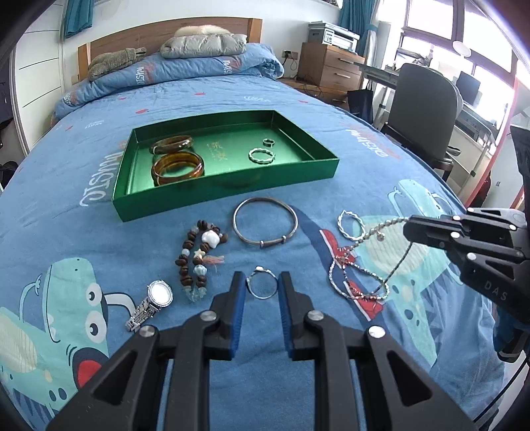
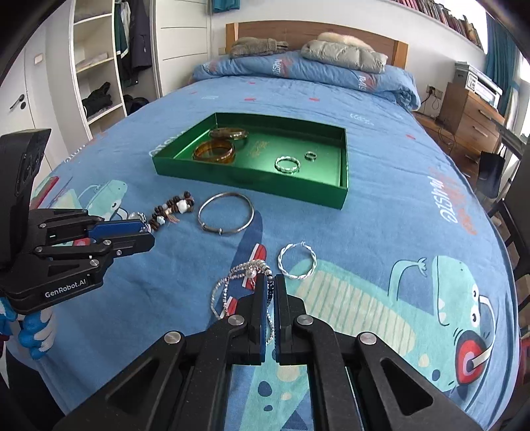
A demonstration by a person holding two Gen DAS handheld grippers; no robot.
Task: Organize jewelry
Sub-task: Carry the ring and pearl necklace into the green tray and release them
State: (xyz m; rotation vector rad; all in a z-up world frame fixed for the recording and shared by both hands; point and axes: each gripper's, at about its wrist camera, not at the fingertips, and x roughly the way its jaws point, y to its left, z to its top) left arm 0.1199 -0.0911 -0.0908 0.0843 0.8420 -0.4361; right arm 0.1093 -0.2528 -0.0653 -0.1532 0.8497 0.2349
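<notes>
Two tools: left tool [image 1: 261,285] grasping small ring [image 1: 261,285], right tool [image 2: 271,281] grasping chain [image 2: 232,281]; green tray [image 1: 225,195] well apart.

Bright daylight floods in from blown-out windows [image 1: 463,30], shadows soft, focus sharp, fisheye bending and darkening the edges

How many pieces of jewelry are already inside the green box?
4: two amber bangles at its left end, a twisted silver ring and a small ring toward the right of the green box.
</notes>
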